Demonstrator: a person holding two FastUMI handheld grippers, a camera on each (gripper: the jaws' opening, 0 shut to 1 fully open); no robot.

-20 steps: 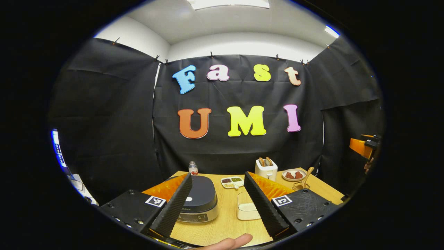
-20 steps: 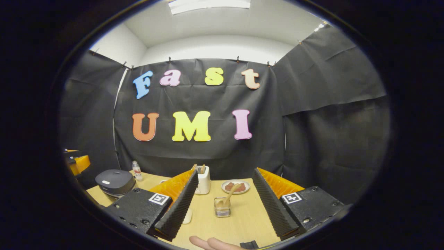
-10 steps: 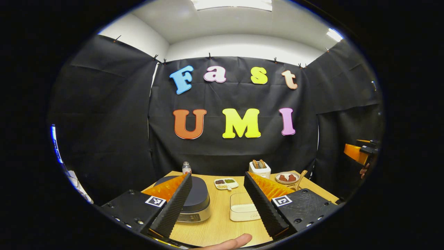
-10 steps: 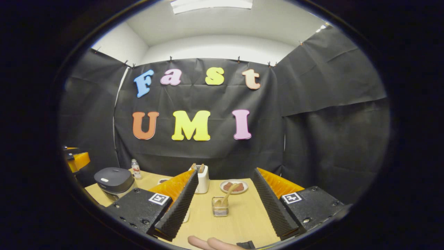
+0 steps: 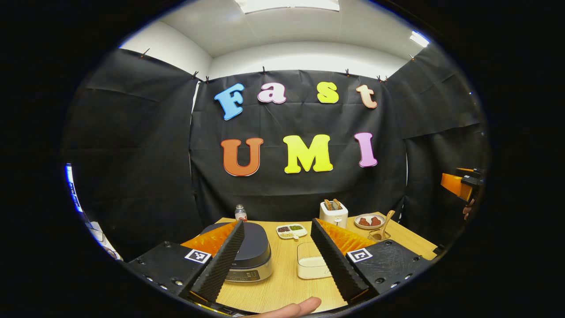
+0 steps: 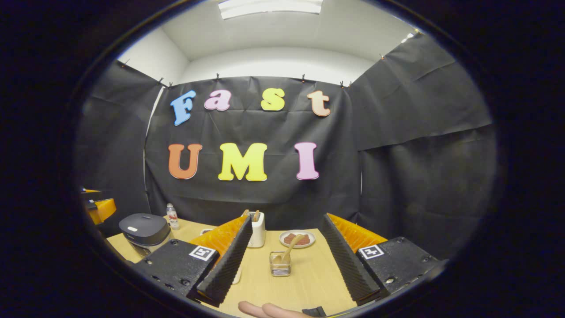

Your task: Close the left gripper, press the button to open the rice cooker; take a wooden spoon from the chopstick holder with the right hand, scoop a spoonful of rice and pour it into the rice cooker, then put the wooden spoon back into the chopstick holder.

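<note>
The dark rice cooker [image 5: 251, 251] stands lid-down on the wooden table [image 5: 282, 282], partly behind my left gripper's left finger. My left gripper [image 5: 277, 223] is open, held above the table's near edge with nothing between its fingers. The wooden spoon [image 5: 383, 226] leans in a clear holder [image 5: 375, 236] at the right. A white rectangular container [image 5: 311, 265] sits in front of me. In the right gripper view, my right gripper [image 6: 287, 217] is open and empty, with the wooden spoon [image 6: 289, 251] in its holder [image 6: 280, 267] straight ahead. The rice cooker [image 6: 143, 229] is at far left.
At the back of the table stand a small bottle [image 5: 240, 213], a seasoning tray [image 5: 291, 230], a white toaster [image 5: 333, 213] and a plate of brown food [image 5: 368, 221]. The other gripper [image 5: 459, 185] hovers at the right edge. A person's finger [image 5: 293, 307] shows at the bottom.
The left gripper view has wobbled slightly, with the cooker looking a little farther off than a second ago. The right gripper has barely moved. Both stay open.
</note>
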